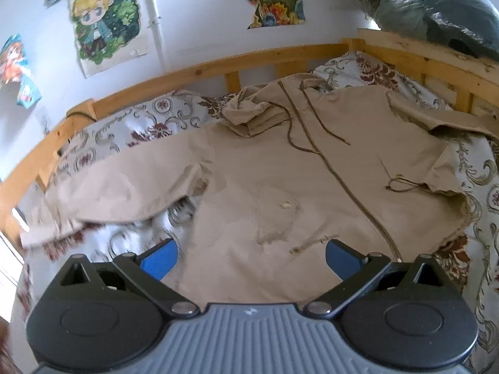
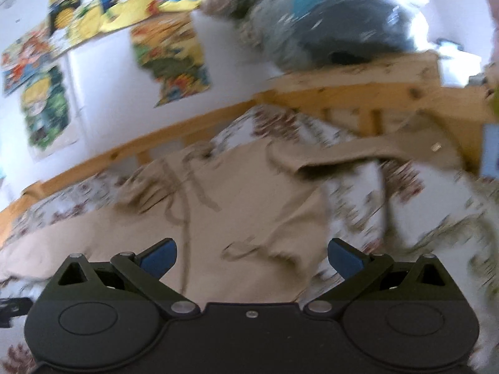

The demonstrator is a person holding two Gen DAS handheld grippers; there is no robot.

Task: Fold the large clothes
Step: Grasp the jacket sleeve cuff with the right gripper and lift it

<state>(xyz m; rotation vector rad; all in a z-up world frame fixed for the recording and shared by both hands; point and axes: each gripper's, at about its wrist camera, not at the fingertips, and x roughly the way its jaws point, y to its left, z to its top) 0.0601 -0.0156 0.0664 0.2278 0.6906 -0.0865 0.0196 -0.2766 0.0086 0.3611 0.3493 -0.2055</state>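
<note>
jacket: big beige hooded jacket (image 1: 265, 171) laid out flat, front up, on the bed (image 1: 140, 118). Hood at the far end, hem near the grippers, zip running down the middle.

sleeves: left sleeve (image 1: 103, 193) stretches out to the left over the sheet, cuff blurred. Right sleeve (image 2: 358, 152) goes out right toward the rail (image 2: 358, 93) and looks a bit lifted or rumpled there.

left gripper: the left gripper (image 1: 251, 257) hangs over the near hem, jaws spread wide, nothing in them.

right gripper: same deal, the right gripper (image 2: 252, 257) has its jaws wide apart and empty, over the right side of the jacket body. That view is really smeared, so detail is poor.

handling: I'd guess soft woven cotton, limp, medium weight, not slippery. It'll sag and drag if you lift from one spot only. Not fragile.

cords: loose drawstrings (image 1: 299, 131) at the hood and waist could snag on a finger.

where to grab: my guess is pinch a sleeve at the cuff and shoulder seam, fold it across the chest, then take the hem corners.

progress: looks like the very start, nothing folded yet.
</note>
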